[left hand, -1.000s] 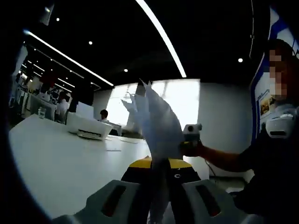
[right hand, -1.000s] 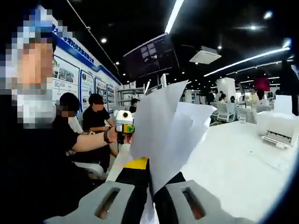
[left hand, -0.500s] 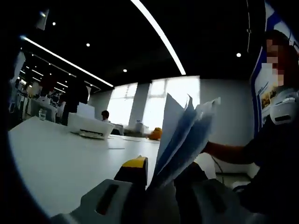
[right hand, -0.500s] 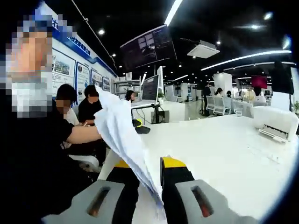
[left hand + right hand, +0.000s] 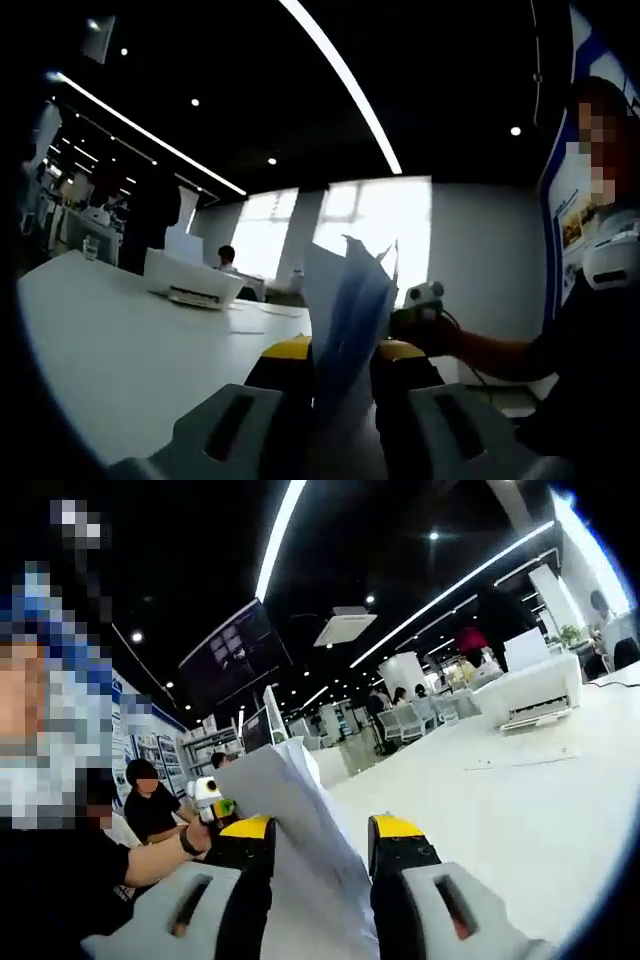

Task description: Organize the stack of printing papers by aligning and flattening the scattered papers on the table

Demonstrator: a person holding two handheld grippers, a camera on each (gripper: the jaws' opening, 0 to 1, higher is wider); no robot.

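Note:
A stack of white printing papers [image 5: 345, 320] stands upright between my left gripper's [image 5: 345, 352] yellow-tipped jaws, which are shut on its lower edge. Past the sheets, a hand holds the right gripper [image 5: 425, 298] at the stack's far side. In the right gripper view the same papers [image 5: 300, 815] slant across the wide gap of my right gripper [image 5: 320, 830], whose jaws stand open on either side of them. Behind the sheets, the left gripper [image 5: 210, 798] is held by a hand. The stack is lifted over the white table [image 5: 520, 820].
The white table [image 5: 110, 350] stretches away with a white printer [image 5: 190, 280] [image 5: 525, 695] at its far end. Loose sheets [image 5: 245, 318] [image 5: 515, 762] lie flat near it. The person holding the grippers sits close by, and seated people [image 5: 150, 802] are behind.
The fanned, leaning stack has come back upright between the left jaws. The right jaws have spread apart around the papers, and the right gripper view has tilted up and rolled.

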